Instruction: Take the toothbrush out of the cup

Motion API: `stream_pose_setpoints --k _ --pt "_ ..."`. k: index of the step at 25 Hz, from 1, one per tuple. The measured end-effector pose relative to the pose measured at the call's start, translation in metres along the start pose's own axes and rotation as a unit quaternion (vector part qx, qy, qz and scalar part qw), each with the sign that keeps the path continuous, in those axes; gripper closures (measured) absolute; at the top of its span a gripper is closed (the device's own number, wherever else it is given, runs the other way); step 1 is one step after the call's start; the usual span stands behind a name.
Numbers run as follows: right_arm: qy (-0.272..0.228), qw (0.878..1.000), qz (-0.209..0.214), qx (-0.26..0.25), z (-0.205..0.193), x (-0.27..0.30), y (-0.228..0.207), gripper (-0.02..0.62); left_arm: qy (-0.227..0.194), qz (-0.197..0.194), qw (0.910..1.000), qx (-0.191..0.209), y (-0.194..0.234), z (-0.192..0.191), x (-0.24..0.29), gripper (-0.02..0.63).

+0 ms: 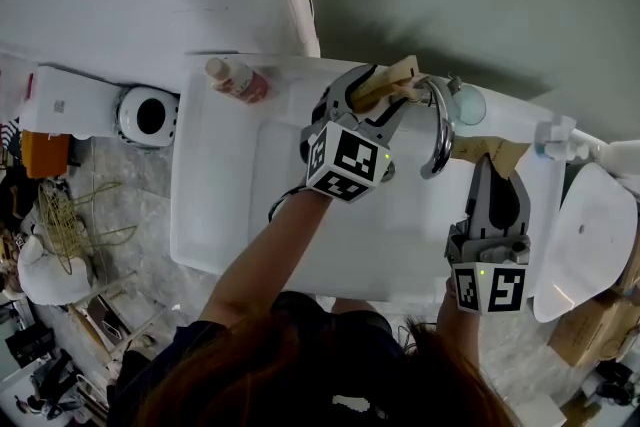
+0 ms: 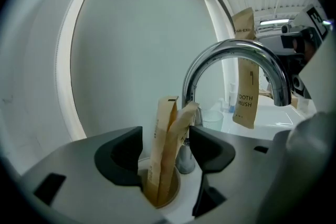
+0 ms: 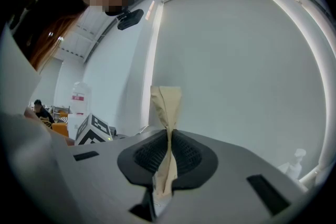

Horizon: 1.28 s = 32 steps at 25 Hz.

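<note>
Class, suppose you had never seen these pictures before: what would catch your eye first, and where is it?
First, the chrome faucet arching over the white sink. Beside its base, the left gripper has its jaws open on either side of a cup holding two paper-wrapped toothbrushes. Further right, the right gripper is shut on another paper packet.

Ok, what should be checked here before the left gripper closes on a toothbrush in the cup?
1. Left gripper jaws open: ok.
2. Toothbrush packets between them, standing in the cup: ok.
3. Only one packet between the jaws: not ok, two.
4. Right gripper shut on the held packet: ok.
5. Faucet clear of the lift: cannot tell.
</note>
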State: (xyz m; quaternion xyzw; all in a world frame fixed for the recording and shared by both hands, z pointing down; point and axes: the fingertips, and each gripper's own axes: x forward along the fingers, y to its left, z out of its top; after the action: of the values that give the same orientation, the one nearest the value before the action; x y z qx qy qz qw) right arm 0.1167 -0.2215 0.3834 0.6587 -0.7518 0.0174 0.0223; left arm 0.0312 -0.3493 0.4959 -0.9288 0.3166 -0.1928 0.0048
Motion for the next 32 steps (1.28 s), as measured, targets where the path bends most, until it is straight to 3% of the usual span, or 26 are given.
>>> stream_pose_setpoints --k 5,7,9,12,21,32 --pt "0.001 1.000 0.001 0.003 -0.001 0.000 -0.002 0.552 0.020 0.010 0.9996 0.017 0.000 -0.007 0.006 0.339" --pt "0.001 1.000 0.000 0.004 -0.001 -0.001 -0.002 0.552 0.025 0.009 0.9994 0.021 -0.001 -0.010 0.006 0.427" --pt "0.001 1.000 0.001 0.004 -0.001 -0.002 -0.002 0.552 0.024 0.013 0.9994 0.023 0.000 -0.010 0.006 0.439" --pt "0.001 1.000 0.001 0.005 -0.001 -0.002 -0.002 0.552 0.016 0.025 0.9993 0.023 0.006 -0.007 0.003 0.513" --pt "-0.011 1.000 0.002 0.006 0.009 -0.007 -0.003 0.552 -0.028 0.035 0.9990 0.008 0.014 0.024 -0.024 0.531" --pt "-0.052 0.999 0.002 -0.006 0.054 -0.024 0.003 0.552 -0.103 0.077 0.9915 -0.022 0.039 0.108 -0.110 0.531"
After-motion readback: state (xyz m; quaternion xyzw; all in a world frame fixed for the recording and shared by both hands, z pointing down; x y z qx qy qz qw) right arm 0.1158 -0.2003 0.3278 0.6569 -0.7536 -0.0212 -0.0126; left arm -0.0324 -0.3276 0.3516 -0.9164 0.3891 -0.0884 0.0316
